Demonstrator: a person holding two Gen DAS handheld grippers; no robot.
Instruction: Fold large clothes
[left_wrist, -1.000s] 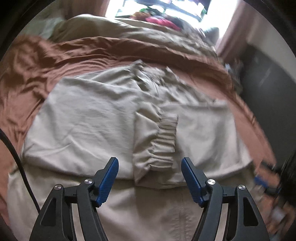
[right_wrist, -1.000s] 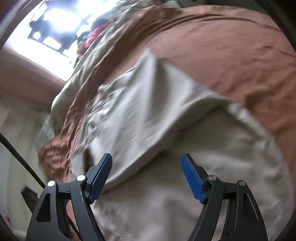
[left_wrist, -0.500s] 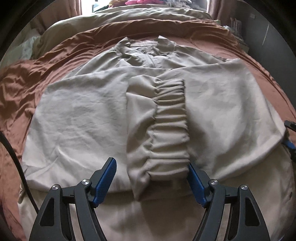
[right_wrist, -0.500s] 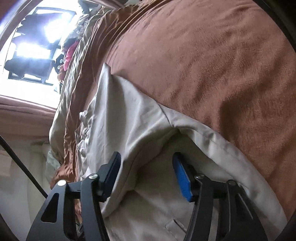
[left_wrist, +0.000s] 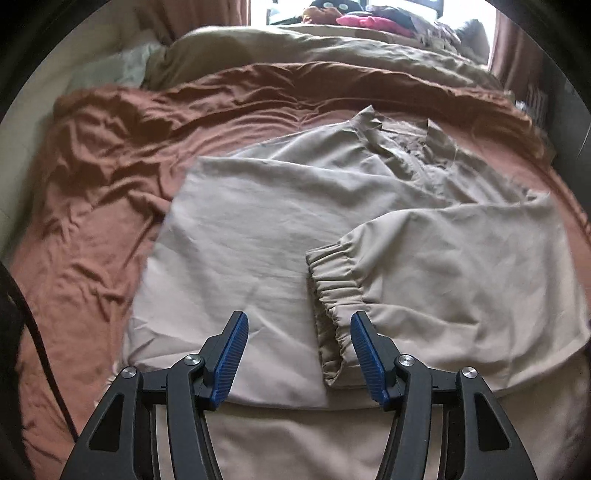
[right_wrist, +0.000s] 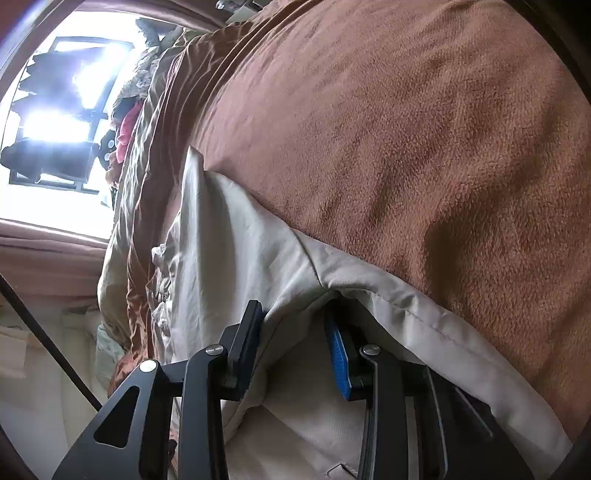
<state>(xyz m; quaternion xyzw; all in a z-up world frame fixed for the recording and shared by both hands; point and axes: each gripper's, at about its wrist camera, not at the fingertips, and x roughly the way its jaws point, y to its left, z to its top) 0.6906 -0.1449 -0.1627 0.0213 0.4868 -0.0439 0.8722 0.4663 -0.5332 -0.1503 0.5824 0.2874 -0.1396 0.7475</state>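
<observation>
A bed with a rumpled brown blanket (left_wrist: 110, 192) carries a beige jacket (left_wrist: 240, 229), both sleeves folded across its front. Since half a second ago the left gripper (left_wrist: 299, 354) has drawn back and left of the elastic cuff (left_wrist: 332, 273), its fingers wide and empty. A pile of clothes (left_wrist: 354, 18) lies by the window. The right gripper (right_wrist: 295, 347) has narrowed its fingers onto the jacket's side fold.

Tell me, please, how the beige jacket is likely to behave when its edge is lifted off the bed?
The jacket will probably drape limply: its cloth lies creased and folded over itself. The gathered cuff may dangle and slide off. The right gripper has a fold between its fingers, so only that layer might rise.
</observation>
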